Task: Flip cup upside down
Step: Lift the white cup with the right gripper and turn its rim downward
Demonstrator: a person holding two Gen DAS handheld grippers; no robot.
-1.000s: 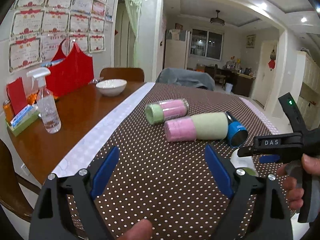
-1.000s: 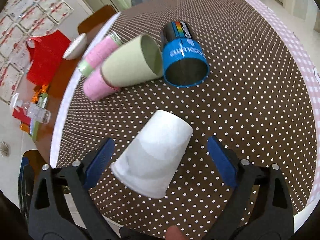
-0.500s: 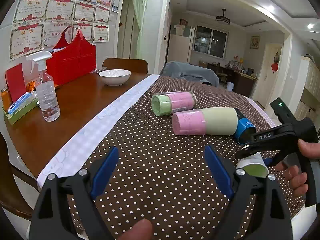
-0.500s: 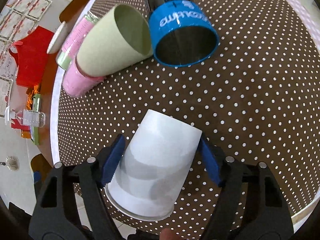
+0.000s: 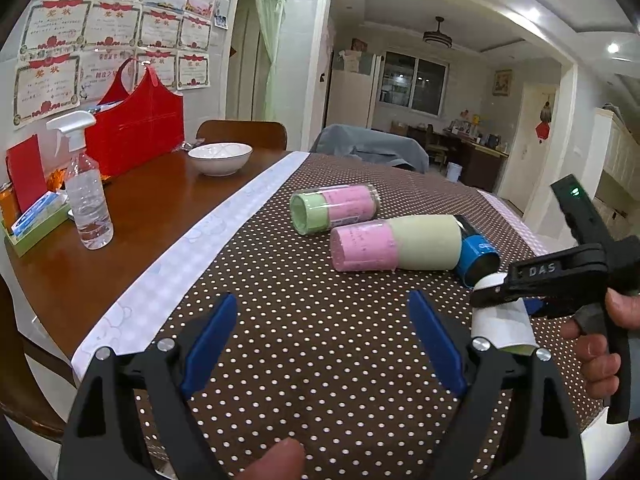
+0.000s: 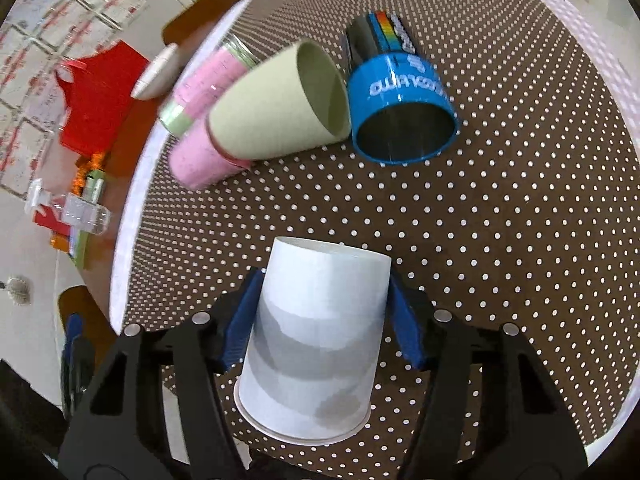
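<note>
A white paper cup (image 6: 316, 336) is held between the blue pads of my right gripper (image 6: 324, 312), which is shut on its sides. Its closed base points away from the camera and its rim toward it. In the left wrist view the same cup (image 5: 502, 322) shows at the right, clamped in the right gripper (image 5: 496, 292) and lifted off the dotted cloth. My left gripper (image 5: 320, 340) is open and empty, low over the near part of the cloth.
A green cup nested in a pink one (image 6: 260, 120), a blue cup (image 6: 400, 112) and a pink-green tube (image 5: 334, 208) lie on the brown dotted tablecloth (image 5: 300, 320). A spray bottle (image 5: 86, 196), white bowl (image 5: 220, 158) and red bag (image 5: 134, 132) stand at the left.
My right gripper closed its pads on the white cup and lifted and tilted it. My left gripper stayed open, with the view shifting slightly.
</note>
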